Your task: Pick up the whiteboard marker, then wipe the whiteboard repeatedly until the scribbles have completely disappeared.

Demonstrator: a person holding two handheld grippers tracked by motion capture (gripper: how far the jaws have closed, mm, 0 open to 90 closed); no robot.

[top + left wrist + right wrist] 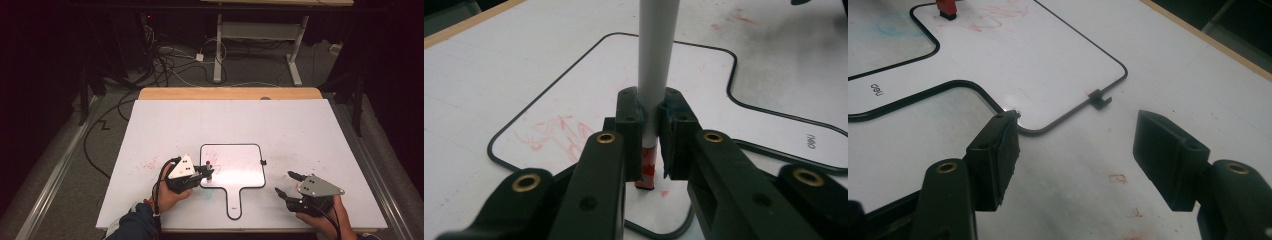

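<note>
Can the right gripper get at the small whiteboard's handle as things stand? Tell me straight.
Probably yes. The right gripper has its jaws open and holds nothing, and bare table lies between it and the handle. The left gripper holds a marker at the board's far edge.

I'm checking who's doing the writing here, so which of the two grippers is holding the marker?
The left gripper: its jaws are shut on the grey marker, red tip down on the small whiteboard. The right gripper stands open with nothing between its jaws.

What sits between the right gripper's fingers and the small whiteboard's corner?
Nothing: in the right gripper view, only bare white tabletop separates the open right gripper from the small whiteboard. The high view agrees.
</note>
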